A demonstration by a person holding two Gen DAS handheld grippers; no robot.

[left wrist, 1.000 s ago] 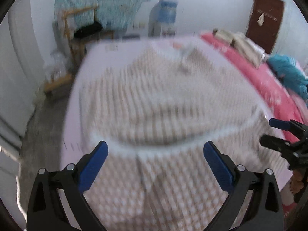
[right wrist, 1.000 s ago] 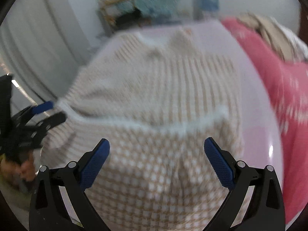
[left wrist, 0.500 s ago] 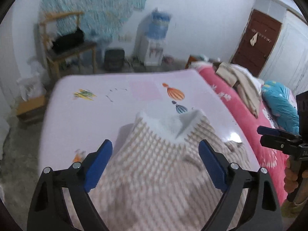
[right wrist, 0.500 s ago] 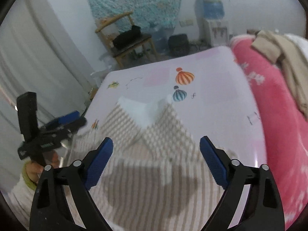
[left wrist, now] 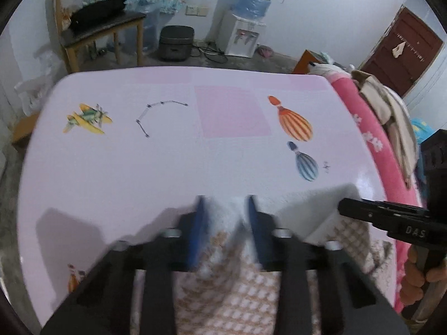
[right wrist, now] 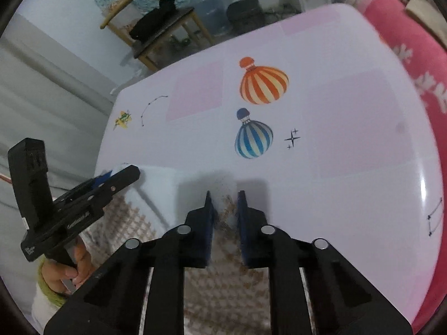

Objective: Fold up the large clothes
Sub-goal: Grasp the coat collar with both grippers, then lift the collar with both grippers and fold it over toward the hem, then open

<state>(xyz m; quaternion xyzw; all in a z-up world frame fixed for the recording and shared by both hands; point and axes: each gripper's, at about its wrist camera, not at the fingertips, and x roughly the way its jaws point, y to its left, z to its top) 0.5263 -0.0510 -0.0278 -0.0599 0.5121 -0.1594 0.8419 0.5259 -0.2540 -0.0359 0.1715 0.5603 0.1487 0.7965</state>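
Observation:
A beige-and-white checked sweater (left wrist: pixel 237 287) lies on the near part of the pink table cover (left wrist: pixel 139 167). Its white far edge is bunched up between my fingers. My left gripper (left wrist: pixel 225 199) points down at that edge. Its jaws are closing and the blue pads pinch the white knit. In the right wrist view, my right gripper (right wrist: pixel 224 195) is closing too, with the sweater (right wrist: pixel 223 279) caught between its pads. Each view shows the other gripper at the side: the right gripper (left wrist: pixel 342 205) on a white corner, the left gripper (right wrist: pixel 131 171) on the left corner.
The pink table cover (right wrist: pixel 335 139) has printed balloons and stretches far ahead. Beyond it stand a wooden chair (left wrist: pixel 97 19) with a black bag, a dark pot (left wrist: pixel 176 42) and a water dispenser (left wrist: pixel 245 28). Pink bedding (left wrist: pixel 371 145) with clothes lies to the right.
Both grippers travelled forward over the spread sweater to its far white edge. Their jaws went from wide open to closed on the knit.

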